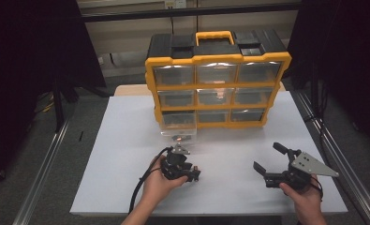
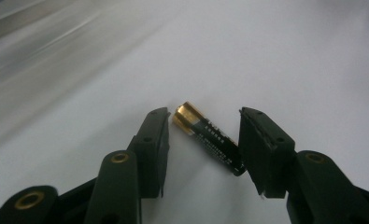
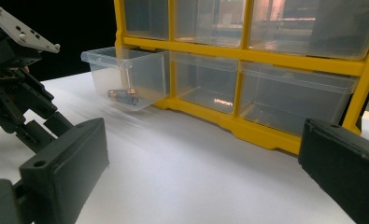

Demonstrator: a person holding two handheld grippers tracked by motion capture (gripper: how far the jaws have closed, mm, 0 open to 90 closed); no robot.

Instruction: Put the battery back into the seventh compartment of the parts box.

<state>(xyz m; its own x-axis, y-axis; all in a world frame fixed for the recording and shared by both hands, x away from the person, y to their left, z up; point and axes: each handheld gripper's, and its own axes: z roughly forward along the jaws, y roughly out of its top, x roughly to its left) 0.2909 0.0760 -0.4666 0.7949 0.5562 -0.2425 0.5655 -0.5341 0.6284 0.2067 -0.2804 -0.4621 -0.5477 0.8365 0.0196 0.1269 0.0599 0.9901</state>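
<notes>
Left tool (image 2: 203, 128) jaws wide, straddling battery (image 2: 210, 140) lying on white tabletop (image 2: 289, 56). Small, rigid, smooth, likely rolls; pinch across mid-body. Right tool (image 1: 272, 161) wide, empty, near open drawer (image 3: 126, 77).

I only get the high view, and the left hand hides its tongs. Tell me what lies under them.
Observer: A battery lies on the white table between the open left tongs, gold end pointing away.
Operator: Report whether they grip it.
Observer: Not yet; the far end shows a gap beside one jaw.
Operator: Check the pulled-out drawer.
Observer: The clear drawer at bottom left of the organizer holds another battery.
</notes>
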